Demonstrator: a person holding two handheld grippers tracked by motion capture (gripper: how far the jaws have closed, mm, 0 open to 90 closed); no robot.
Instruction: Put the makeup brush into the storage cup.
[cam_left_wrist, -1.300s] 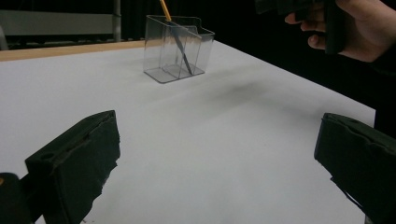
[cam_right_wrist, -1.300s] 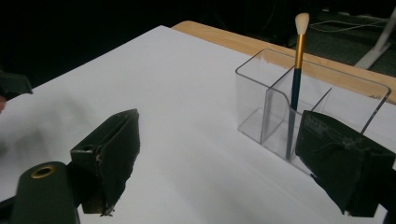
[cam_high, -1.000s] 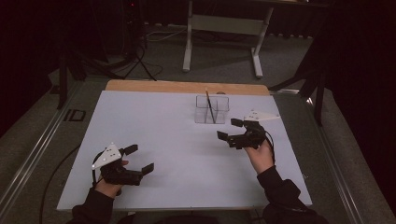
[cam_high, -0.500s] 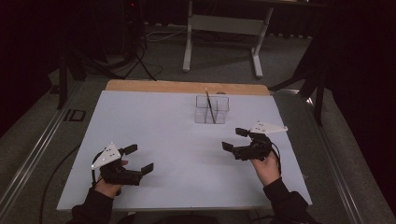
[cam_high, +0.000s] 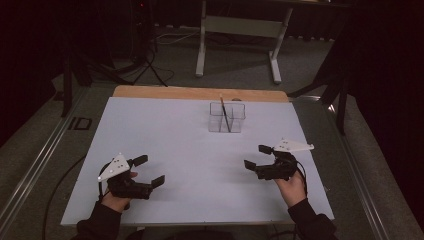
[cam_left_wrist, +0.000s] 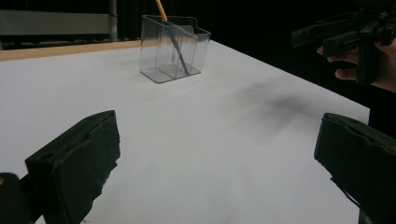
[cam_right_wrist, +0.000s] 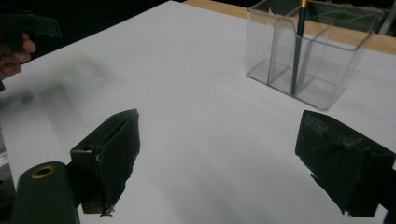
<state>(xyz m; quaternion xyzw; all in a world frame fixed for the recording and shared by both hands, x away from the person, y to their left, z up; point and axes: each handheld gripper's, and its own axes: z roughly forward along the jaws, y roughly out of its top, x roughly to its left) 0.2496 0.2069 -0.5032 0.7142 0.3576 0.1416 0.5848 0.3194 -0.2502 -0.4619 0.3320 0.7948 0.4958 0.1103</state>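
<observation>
- The left tongs (cam_high: 148, 170) rest low on the white worktop (cam_high: 190, 150), jaws wide and empty, apparently waiting.
- The right tongs (cam_high: 259, 156) hover nearby, jaws also wide and holding nothing.
- The clear plastic divided holder (cam_high: 227, 117) stands ahead of both tongs, nearer the right ones and well apart from either.
- A slim yellow-ended pencil (cam_high: 225, 113) leans inside the holder, propped against its divider, probably the piece just stowed.

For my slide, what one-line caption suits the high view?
Two hand-held grippers, left and right, hover open over a white table near a clear holder with one pencil.
</observation>
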